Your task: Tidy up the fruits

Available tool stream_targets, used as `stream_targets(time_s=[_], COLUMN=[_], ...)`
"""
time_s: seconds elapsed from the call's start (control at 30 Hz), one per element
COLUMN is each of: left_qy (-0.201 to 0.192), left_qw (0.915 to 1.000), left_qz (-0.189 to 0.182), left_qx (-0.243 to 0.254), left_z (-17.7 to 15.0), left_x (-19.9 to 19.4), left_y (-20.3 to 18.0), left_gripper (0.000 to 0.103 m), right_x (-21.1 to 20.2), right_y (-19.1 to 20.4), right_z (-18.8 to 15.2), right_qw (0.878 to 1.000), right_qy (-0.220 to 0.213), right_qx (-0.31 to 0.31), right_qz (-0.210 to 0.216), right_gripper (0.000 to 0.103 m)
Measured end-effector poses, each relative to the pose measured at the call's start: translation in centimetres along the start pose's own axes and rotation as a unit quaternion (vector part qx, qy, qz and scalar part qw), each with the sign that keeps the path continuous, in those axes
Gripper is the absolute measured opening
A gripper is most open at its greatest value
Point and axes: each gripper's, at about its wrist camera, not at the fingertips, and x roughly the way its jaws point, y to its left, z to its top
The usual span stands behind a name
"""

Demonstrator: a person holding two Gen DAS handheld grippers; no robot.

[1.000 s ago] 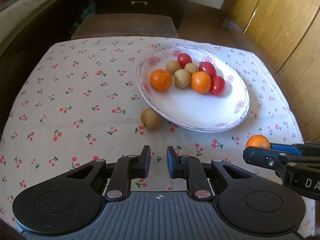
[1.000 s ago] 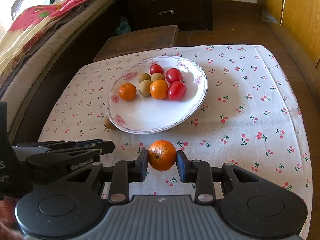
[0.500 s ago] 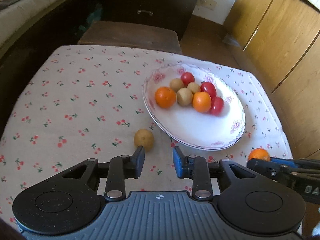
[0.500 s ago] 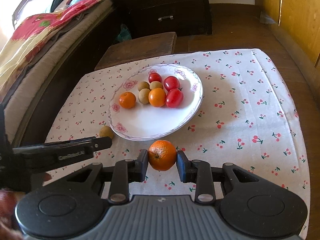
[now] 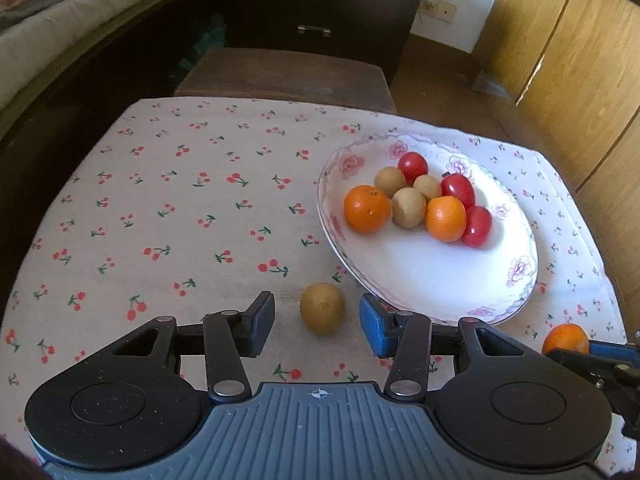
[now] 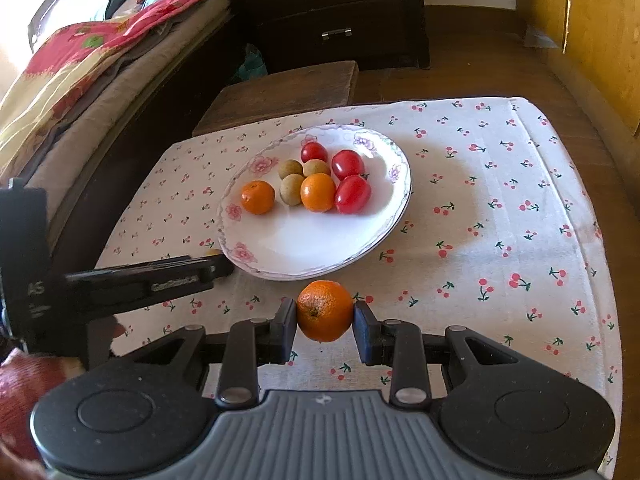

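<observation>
Two wrist views of a fruit-sorting scene on a surface (image 5: 168, 216) covered by a cherry-print cloth. Left gripper (image 5: 317, 323): released, its two fingers spread wide on either side of a lone kiwi (image 5: 322, 313) that lies on the cloth; neither fingertip touches the fruit. The kiwi sits just beside the near rim of the floral plate (image 5: 500, 304), outside it. Right gripper (image 6: 325, 322): clenched on an orange (image 6: 325, 310), which is pinched at its sides between the two pads and held just in front of the plate's near rim (image 6: 304, 274), outside the plate. The same held orange shows at the lower right edge of the left wrist view (image 5: 565, 339).

The plate carries eight fruits grouped toward its far half: two oranges (image 6: 258, 197), (image 6: 318, 192), three kiwis (image 6: 292, 189) clustered between them, and three red tomatoes (image 6: 353, 195) on the right side of the group. The near half of the plate is bare white. In the right wrist view the left gripper appears from the side at the left (image 6: 176, 276), its tip near the plate's left rim.
</observation>
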Motion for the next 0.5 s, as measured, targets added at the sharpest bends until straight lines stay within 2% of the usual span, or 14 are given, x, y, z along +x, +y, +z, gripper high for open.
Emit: stream_targets(time_s=[0.13,0.2,0.27,0.5], left_qy=[-0.005,-0.008,-0.001,0.006], left_qw=[1.0000,0.9999,1.0000,0.9998], left_qz=[0.005,0.007,0.001,-0.010], left_qx=[0.001,0.003,0.004,0.015], left_z=[0.0,0.0,0.0,-0.8], left_x=[0.9,0.9,0.8,-1.0], left_y=[-0.4,-0.4,-0.4,-0.4], left_gripper=[0.047,0.038,0.033,0.033], right_x=[0.3,0.4,0.5,0.2], right_y=[-0.1,-0.2,-0.2,0.9], right_z=[0.0,0.1,0.3,0.5], right_qw=[1.000,1.000,1.000,1.000], right_qy=[0.003,0.003,0.001,-0.009], right_qx=[0.001,0.001,0.004,-0.007], right_qz=[-0.003,-0.005,-0.005,-0.006], right_gripper=[0.032,0.032,0.032,0.032])
